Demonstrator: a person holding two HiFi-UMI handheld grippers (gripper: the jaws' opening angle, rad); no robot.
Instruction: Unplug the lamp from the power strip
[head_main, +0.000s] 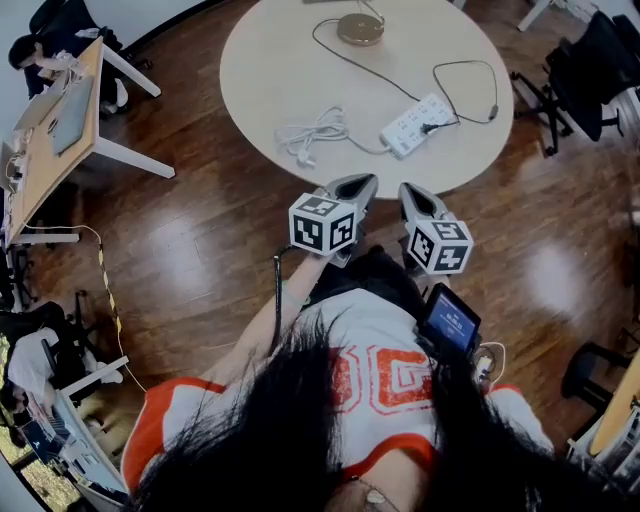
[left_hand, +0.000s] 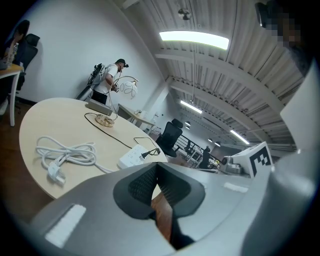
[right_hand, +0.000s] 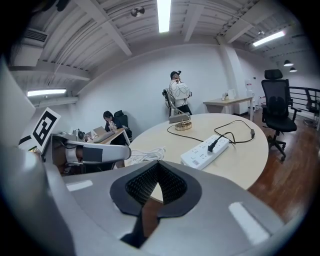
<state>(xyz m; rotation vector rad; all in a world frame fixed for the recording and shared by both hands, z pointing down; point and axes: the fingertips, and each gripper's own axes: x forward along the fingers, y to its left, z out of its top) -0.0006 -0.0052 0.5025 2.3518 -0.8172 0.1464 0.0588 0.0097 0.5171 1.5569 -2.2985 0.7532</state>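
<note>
Now the left gripper (head_main: 357, 184) and right gripper (head_main: 413, 191) have closed, empty fingers, near the tabletop (head_main: 265, 75) with the power strip (head_main: 418, 124).

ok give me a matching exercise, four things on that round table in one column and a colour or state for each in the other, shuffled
Things:
1. power strip
2. lamp base
3. strip's cord
4. black plug

Colours or states:
a. coiled in a white bundle
b. seated in a socket
c. round and gold
d. white block lying flat

Pairs: 1-d, 2-c, 3-a, 4-b
</note>
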